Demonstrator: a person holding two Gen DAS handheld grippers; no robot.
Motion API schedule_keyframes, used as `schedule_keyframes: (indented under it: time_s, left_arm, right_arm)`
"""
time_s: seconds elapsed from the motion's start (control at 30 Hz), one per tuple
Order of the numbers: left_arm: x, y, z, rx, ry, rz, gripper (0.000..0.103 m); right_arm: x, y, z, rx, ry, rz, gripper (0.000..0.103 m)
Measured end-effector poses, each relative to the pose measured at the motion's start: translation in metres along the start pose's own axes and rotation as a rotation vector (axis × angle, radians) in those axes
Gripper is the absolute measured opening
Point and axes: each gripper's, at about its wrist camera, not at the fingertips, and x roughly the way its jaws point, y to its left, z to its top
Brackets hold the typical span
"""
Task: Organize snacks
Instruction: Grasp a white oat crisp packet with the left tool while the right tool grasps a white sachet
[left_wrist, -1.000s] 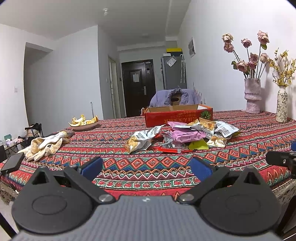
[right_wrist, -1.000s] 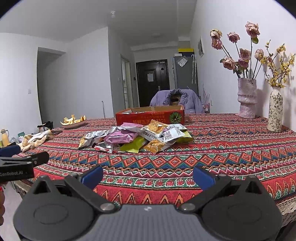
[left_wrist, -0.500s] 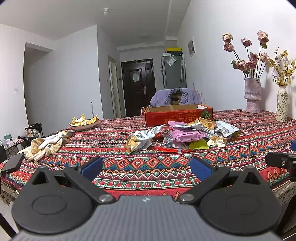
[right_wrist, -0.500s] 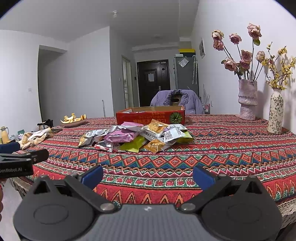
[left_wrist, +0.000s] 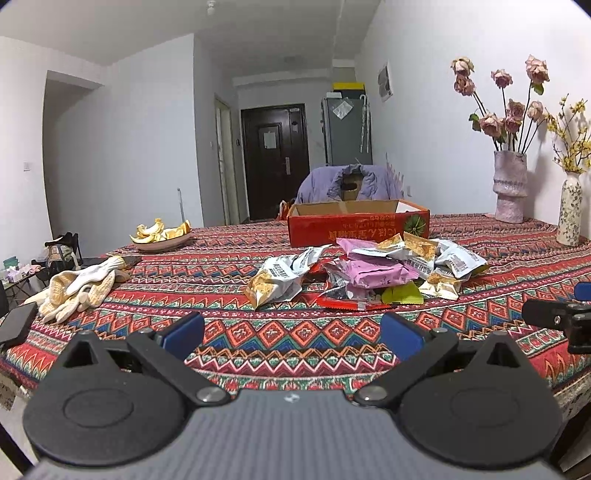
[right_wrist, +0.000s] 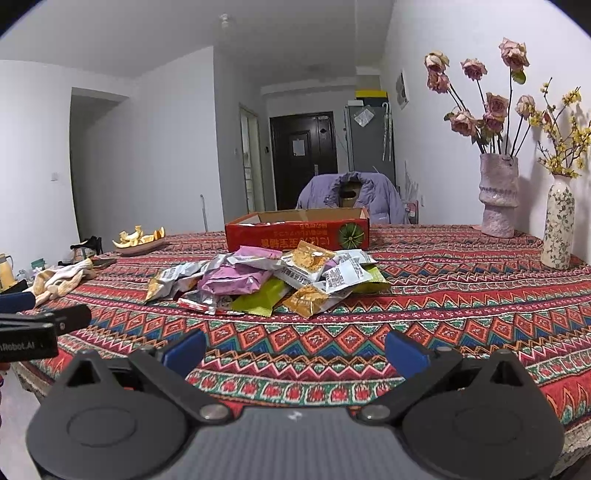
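A pile of snack packets (left_wrist: 373, 273) lies mid-table on the patterned cloth, with pink, silver, orange and green wrappers; it also shows in the right wrist view (right_wrist: 269, 284). An open red cardboard box (left_wrist: 358, 222) stands just behind the pile, also seen in the right wrist view (right_wrist: 297, 233). My left gripper (left_wrist: 291, 338) is open and empty, over the table's near edge, short of the pile. My right gripper (right_wrist: 295, 349) is open and empty, also near the front edge, facing the pile.
White gloves (left_wrist: 79, 288) and a phone (left_wrist: 16, 325) lie at the left. A plate of peels (left_wrist: 160, 236) sits far left. Two vases with flowers (right_wrist: 496, 199) (right_wrist: 557, 225) stand at the right by the wall. A chair with a purple jacket (right_wrist: 351, 197) is behind the table.
The right wrist view has risen slightly and edged towards the pile. The left gripper has barely moved. Both stay open.
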Motion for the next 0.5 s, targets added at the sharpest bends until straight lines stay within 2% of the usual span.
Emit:
schedule_keyframes:
  time_s: [0.17,0.3,0.43,0.5]
  left_arm:
    - [0.030,0.005,0.016,-0.017,0.038,-0.028,0.103]
    - [0.057,0.010,0.028,-0.023,0.073,-0.007,0.103]
    - [0.088,0.021,0.042,-0.009,0.084,0.016,0.103]
    - [0.105,0.028,0.047,0.005,0.088,-0.009,0.103]
  right_arm:
    - [0.022,-0.002,0.014,0.004,0.029,-0.011,0.103]
    - [0.042,-0.006,0.027,0.010,0.051,-0.007,0.103]
    - [0.073,-0.012,0.042,0.024,0.079,-0.029,0.101]
    - [0.090,-0.017,0.049,0.019,0.100,-0.045,0.097]
